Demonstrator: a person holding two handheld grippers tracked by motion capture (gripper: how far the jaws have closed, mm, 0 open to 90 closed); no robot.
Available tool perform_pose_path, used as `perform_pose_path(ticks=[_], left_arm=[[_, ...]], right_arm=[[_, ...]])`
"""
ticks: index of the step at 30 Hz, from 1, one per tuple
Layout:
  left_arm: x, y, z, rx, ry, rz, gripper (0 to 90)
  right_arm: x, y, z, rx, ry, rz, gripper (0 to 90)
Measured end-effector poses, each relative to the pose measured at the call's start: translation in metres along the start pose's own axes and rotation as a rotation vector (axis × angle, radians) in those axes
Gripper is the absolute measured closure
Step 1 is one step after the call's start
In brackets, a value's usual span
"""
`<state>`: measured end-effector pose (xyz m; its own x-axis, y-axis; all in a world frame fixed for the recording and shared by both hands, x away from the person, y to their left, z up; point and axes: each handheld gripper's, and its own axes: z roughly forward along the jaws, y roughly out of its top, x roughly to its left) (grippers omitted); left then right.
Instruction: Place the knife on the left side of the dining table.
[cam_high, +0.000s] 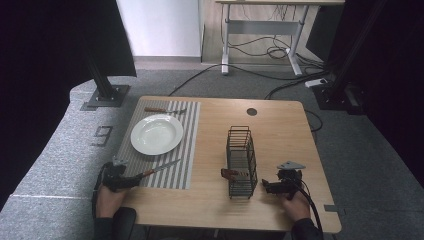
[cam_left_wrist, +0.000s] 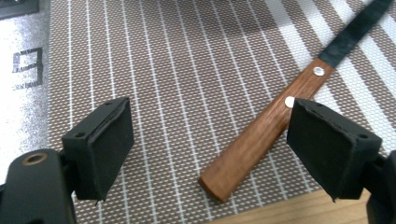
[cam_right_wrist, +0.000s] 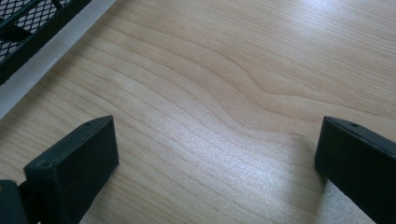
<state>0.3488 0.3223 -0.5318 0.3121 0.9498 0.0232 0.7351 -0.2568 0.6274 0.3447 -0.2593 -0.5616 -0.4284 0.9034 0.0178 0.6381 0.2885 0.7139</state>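
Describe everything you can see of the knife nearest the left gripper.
The knife has a brown, wood-looking handle with two silvery rivets and a dark, flat blade. It lies flat on the striped mat, handle end near the mat's front edge, blade angled towards the plate without touching it. The left gripper is open, its fingers either side of the handle, not yet gripping.

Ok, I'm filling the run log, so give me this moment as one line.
left gripper: open over knife handle on striped placemat | right gripper: open above bare table beside wire rack
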Motion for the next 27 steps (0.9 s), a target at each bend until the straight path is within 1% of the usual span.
perform_pose_path(ticks=[5,13,19,25,27], left_arm=[[0.005,0.001,0.004,-0.003,0.006,-0.012,14.7],[0.01,0.0,0.006,-0.004,0.004,-0.027,14.7],[0.013,0.001,0.007,-0.009,0.015,-0.039,14.7],[0.015,0.001,0.008,-0.009,0.007,-0.045,14.6],[0.015,0.0,0.005,-0.026,0.0,-0.047,14.2]], right_arm=[[0.0,0.0,0.0,0.0,0.0,0.0,0.0],[0.0,0.0,0.0,0.0,0.0,0.0,0.0],[0.0,0.0,0.0,0.0,0.0,0.0,0.0],[0.0,0.0,0.0,0.0,0.0,0.0,0.0],[0.0,0.0,0.0,0.0,0.0,0.0,0.0]])
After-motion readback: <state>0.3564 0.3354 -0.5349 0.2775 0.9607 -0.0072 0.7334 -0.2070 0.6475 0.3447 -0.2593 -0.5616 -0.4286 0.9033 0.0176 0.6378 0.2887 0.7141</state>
